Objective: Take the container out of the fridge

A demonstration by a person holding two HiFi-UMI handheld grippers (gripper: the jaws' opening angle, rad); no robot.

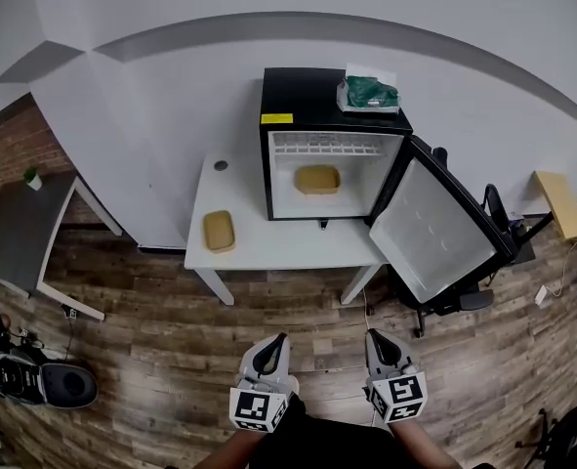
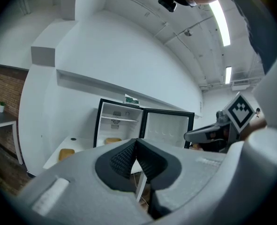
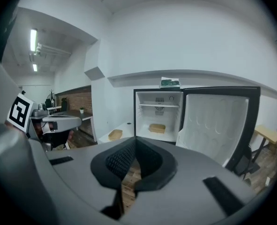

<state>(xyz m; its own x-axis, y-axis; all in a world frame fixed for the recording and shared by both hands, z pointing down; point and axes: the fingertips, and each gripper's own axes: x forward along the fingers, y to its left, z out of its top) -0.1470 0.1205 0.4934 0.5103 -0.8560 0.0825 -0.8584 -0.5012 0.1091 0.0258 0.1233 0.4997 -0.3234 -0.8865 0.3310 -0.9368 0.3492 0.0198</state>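
Note:
A black mini fridge (image 1: 312, 106) stands on a white table (image 1: 268, 247) with its door (image 1: 434, 228) swung open to the right. A tan lidded container (image 1: 317, 179) lies on the fridge's floor, and it also shows in the right gripper view (image 3: 157, 127). A second tan container (image 1: 219, 231) rests on the table left of the fridge. My left gripper (image 1: 268, 346) and right gripper (image 1: 379, 342) hang side by side over the wooden floor, well short of the table. The jaws of both are shut with nothing between them (image 2: 136, 142) (image 3: 135, 139).
A green packet (image 1: 369, 91) lies on top of the fridge. A grey side table (image 1: 20, 233) with a small plant stands at left, a black chair (image 1: 493, 213) behind the open door, a wooden stand (image 1: 559, 203) far right, and a floor device (image 1: 39, 379) at lower left.

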